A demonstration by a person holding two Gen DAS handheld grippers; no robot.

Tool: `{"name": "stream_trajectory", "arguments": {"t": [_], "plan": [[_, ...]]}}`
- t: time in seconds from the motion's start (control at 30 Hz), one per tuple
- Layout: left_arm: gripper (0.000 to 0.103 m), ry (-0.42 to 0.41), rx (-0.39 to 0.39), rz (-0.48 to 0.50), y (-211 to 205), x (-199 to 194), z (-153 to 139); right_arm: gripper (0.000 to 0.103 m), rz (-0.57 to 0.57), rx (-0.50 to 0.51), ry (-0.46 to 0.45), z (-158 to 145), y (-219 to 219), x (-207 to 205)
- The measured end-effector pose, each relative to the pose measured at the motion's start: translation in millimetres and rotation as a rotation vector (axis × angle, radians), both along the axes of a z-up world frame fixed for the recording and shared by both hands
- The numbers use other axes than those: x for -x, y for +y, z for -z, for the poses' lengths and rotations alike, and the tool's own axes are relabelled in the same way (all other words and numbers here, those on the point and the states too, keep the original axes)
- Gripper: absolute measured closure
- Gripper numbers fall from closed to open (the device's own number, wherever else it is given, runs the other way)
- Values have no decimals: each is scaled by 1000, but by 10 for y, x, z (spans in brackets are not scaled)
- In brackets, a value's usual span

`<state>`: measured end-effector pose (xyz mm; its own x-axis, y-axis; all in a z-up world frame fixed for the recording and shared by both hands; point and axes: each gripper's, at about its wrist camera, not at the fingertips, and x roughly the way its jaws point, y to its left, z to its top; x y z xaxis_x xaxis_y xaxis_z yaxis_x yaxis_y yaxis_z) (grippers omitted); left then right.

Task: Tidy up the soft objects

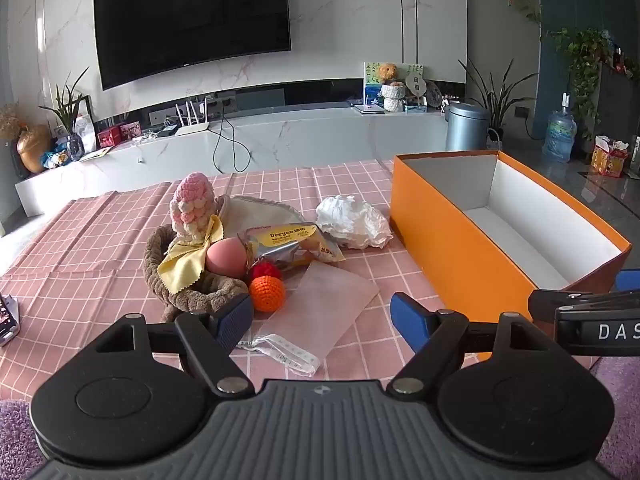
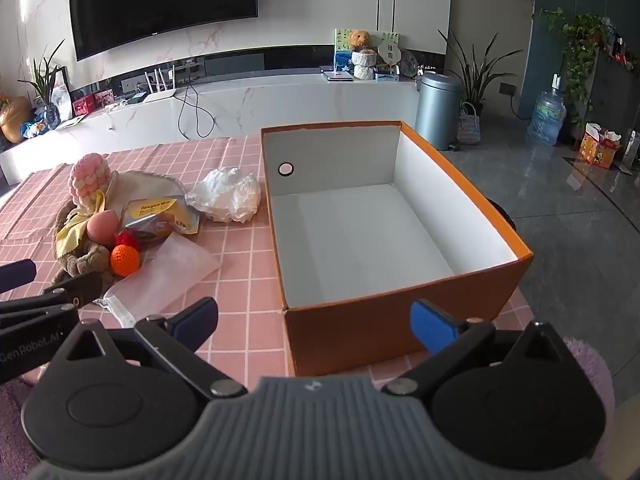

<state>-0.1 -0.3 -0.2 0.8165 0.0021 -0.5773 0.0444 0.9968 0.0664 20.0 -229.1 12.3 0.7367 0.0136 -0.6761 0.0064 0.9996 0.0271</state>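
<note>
My left gripper (image 1: 322,322) has its blue-padded fingers (image 1: 410,320) spread wide with nothing between them; it hovers over the near edge of the pink checked tablecloth (image 1: 80,240). Directly beyond its fingertips lies a flat translucent frosted plastic pouch (image 1: 326,302) with a white zip strip (image 1: 288,354) at its near end. Just left of the pouch sits an orange crocheted ball (image 1: 267,293), touching a red crocheted ball (image 1: 266,270) behind it. Beside these, a brown plush loop band (image 1: 192,292) curls around a yellow wavy-edged cloth (image 1: 180,266) and a pink egg-shaped makeup sponge (image 1: 226,258). A pink-and-white crocheted bobble figure (image 1: 191,202) stands upright at the back of that group, against a cream fabric piece (image 1: 260,210). A yellow-and-silver foil snack packet (image 1: 292,242) lies to the right of the sponge, and a crumpled white plastic bag (image 1: 352,222) rests between the packet and the box.

My right gripper (image 2: 314,320) also has its fingers (image 2: 434,326) spread wide, holding nothing. It is stationed at the near wall of the open orange cardboard box with white interior (image 2: 360,328); the box holds no objects. All soft items remain on the tablecloth to the left of the box.
</note>
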Motion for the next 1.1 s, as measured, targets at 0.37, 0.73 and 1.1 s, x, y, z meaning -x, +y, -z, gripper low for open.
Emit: {"name": "stream_trajectory", "arguments": {"t": [0.37,0.73,1.1], "plan": [[11,8,8,6,13,-17,43,2,2,-6,-2,39,16,-3],[11,8,4,16,-39,-8,1,2,3,-9,1,13,-6,-2],[11,7,5,18,-45,-2,1,2,3,-10,3,13,9,-3]]}}
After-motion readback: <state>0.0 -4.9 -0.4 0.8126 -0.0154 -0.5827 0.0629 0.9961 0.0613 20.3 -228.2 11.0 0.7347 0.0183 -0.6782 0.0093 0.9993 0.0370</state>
